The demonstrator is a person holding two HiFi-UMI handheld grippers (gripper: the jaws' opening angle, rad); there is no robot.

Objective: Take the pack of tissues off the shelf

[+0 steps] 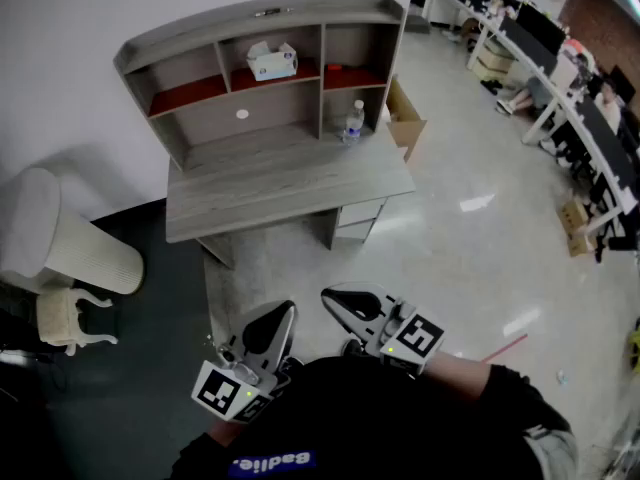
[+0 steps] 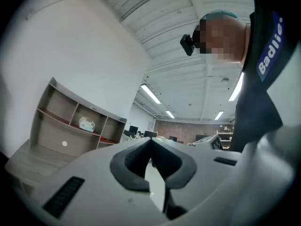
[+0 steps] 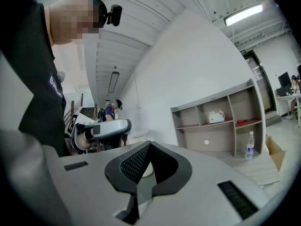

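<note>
The pack of tissues [image 1: 272, 61] is a pale box lying in the middle compartment of the grey desk shelf [image 1: 262, 20]; it shows small in the left gripper view [image 2: 86, 124] and in the right gripper view [image 3: 216, 117]. Both grippers are held close to the person's body, far from the desk. My left gripper [image 1: 278, 318] [image 2: 150, 140] has its jaws together with nothing between them. My right gripper [image 1: 332, 302] [image 3: 148, 146] is likewise shut and empty.
A water bottle [image 1: 354, 122] stands on the desk top [image 1: 280, 183] at the right. A small red thing [image 1: 334, 68] lies in the right compartment. A cardboard box [image 1: 405, 118] sits beside the desk, a white chair [image 1: 60, 243] at left. Office desks with people fill the far right.
</note>
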